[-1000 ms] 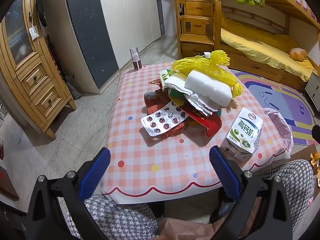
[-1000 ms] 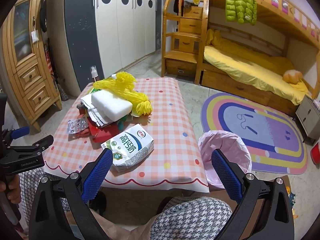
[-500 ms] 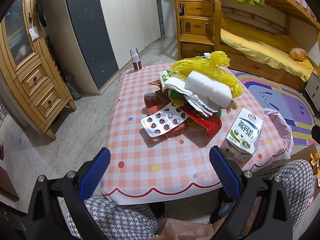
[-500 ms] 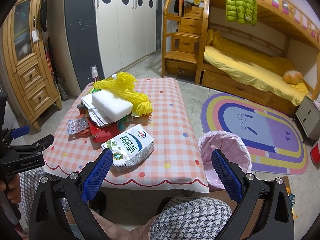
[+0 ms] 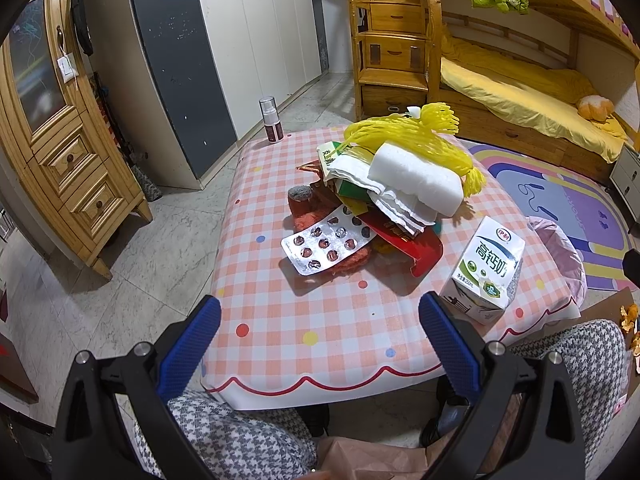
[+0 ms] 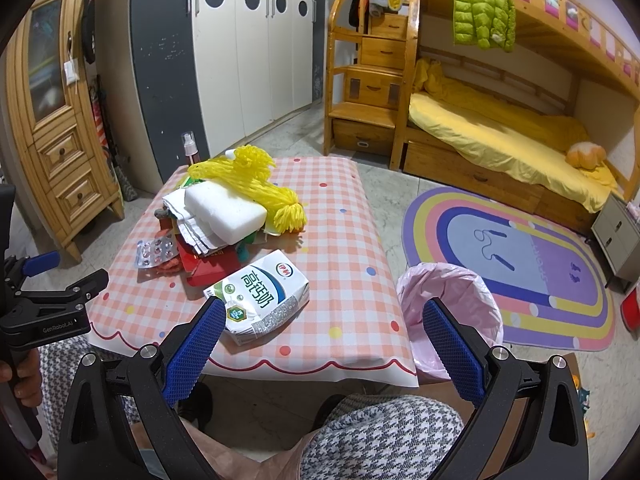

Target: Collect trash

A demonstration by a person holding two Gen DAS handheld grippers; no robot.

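Grippers: left gripper [image 5: 319,340], right gripper [image 6: 320,338] spread wide, empty, short of table
Milk carton [image 6: 259,297]: on side, nearest
Bin [image 6: 452,314]: beside table for drops

Lit evenly and brightly from overhead, indoor light, both views sharp.

Bending hard at the edges: wardrobe doors [image 5: 256,52] and wooden cabinet [image 6: 60,120] bowing into curves, corners falling off to black around the fisheye circle. Casting soft, short shadows under the blister pack [image 5: 326,242] and the milk carton [image 6: 260,294] on the desk [image 5: 320,320], pointing toward the near edge. Glinting faintly off the foil of the blister pack and off the pale floor tiles [image 5: 120,264]. Staying crisp across the middle, printing on the carton readable; softening slightly on the near blue pads [image 6: 192,350] of the hand-held gripper. Showing no motion blur in either view.
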